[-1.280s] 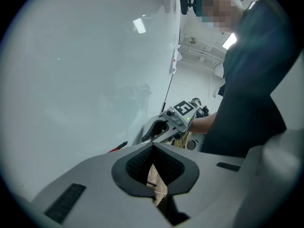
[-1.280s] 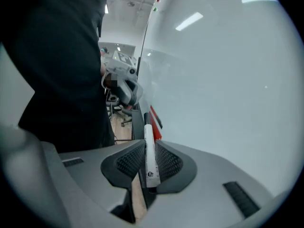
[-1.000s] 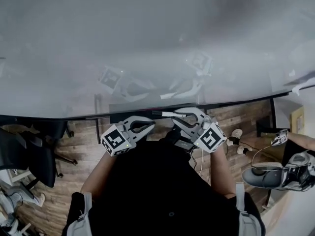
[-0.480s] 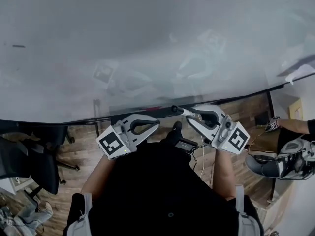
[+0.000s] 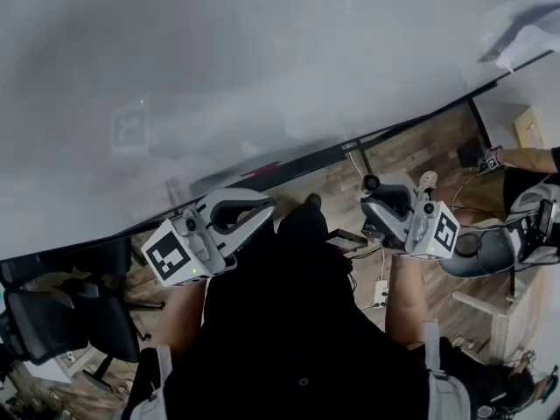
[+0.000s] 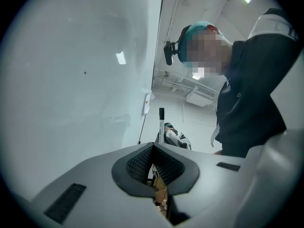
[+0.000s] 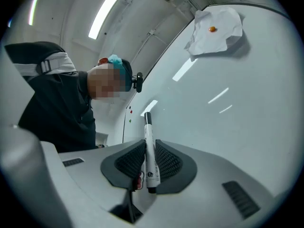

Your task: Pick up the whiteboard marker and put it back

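Observation:
The whiteboard marker [image 7: 148, 129], white with a black cap, stands upright between the pads of my right gripper [image 7: 149, 152], which is shut on it. In the head view that gripper [image 5: 383, 198] is at the right, just below the whiteboard [image 5: 262, 77], and the marker's dark end [image 5: 371, 183] faces the camera. My left gripper [image 5: 265, 213] hangs at the left with its fingertips together and nothing between them. In the left gripper view its jaws [image 6: 152, 148] meet, and the marker [image 6: 161, 119] shows beyond them, beside the board [image 6: 71, 80].
A dark rail [image 5: 297, 161] runs along the whiteboard's lower edge. A sheet of paper [image 7: 214, 30] is pinned at the board's upper right. Another person's hand [image 5: 525, 158] is at the right over the wooden floor. A black office chair [image 5: 61, 313] stands at the left.
Both grippers have risen along the board. The right one has swung out to the right and rolled, so the marker now points end-on at the camera instead of lying sideways.

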A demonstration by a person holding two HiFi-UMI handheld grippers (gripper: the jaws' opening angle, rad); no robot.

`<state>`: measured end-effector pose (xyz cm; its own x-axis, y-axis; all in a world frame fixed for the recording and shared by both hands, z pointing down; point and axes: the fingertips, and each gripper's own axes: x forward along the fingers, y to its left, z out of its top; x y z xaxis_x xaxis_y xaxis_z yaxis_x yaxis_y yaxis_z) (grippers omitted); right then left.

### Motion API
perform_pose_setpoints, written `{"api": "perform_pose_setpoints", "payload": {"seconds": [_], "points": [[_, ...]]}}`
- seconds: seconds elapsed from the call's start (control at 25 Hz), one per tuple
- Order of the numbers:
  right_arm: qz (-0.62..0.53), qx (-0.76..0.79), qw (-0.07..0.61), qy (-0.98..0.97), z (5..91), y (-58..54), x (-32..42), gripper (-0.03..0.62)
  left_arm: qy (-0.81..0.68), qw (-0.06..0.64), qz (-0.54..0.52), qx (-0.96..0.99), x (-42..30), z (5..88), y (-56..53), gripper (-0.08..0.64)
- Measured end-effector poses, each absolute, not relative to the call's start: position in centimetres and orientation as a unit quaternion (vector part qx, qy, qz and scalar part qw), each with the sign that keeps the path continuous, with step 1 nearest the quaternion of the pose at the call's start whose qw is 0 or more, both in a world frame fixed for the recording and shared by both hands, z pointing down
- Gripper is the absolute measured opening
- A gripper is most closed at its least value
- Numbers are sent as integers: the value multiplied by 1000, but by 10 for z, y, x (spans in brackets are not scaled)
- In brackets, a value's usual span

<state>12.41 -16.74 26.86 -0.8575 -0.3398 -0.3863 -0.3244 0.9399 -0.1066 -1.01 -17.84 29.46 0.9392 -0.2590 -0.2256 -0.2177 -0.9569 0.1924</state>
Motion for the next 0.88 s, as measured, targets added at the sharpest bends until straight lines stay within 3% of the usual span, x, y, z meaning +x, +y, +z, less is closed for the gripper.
{"api": "perform_pose_setpoints", "payload": {"seconds": [0.88], "points": [[-95,-128,244,957,293,-43,152,75,-141,113,-87,980,33,317,-59,6]]}}
